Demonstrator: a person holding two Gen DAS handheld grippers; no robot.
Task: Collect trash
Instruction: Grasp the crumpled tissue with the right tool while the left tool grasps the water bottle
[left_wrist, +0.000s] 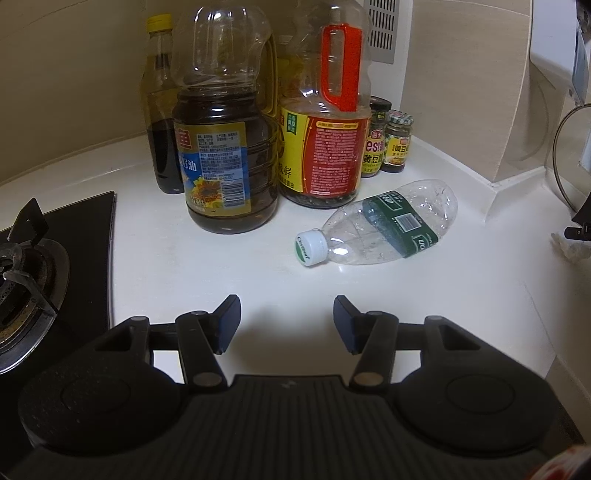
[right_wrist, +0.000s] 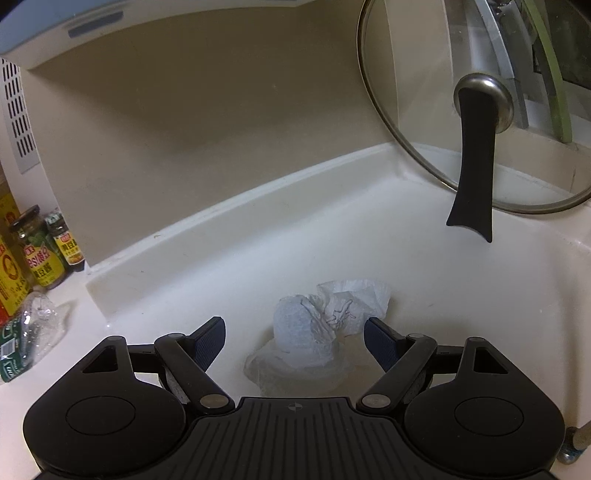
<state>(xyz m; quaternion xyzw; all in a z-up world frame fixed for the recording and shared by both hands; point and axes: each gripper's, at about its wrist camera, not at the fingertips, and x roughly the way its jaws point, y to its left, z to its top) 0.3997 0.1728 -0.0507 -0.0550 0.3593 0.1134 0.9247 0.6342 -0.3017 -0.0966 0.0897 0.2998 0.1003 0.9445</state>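
Observation:
An empty clear plastic bottle (left_wrist: 376, 230) with a green label and white cap lies on its side on the white counter (left_wrist: 229, 266). My left gripper (left_wrist: 286, 323) is open and empty, a short way in front of it. The bottle's base also shows at the left edge of the right wrist view (right_wrist: 26, 336). A crumpled white tissue (right_wrist: 325, 328) lies on the counter. My right gripper (right_wrist: 293, 338) is open, with the tissue between and just beyond its fingertips.
Large oil and sauce bottles (left_wrist: 225, 147) and small jars (left_wrist: 397, 142) stand at the back by the wall. A gas stove burner (left_wrist: 26, 280) is at the left. A glass pot lid (right_wrist: 476, 107) leans against the wall at the right.

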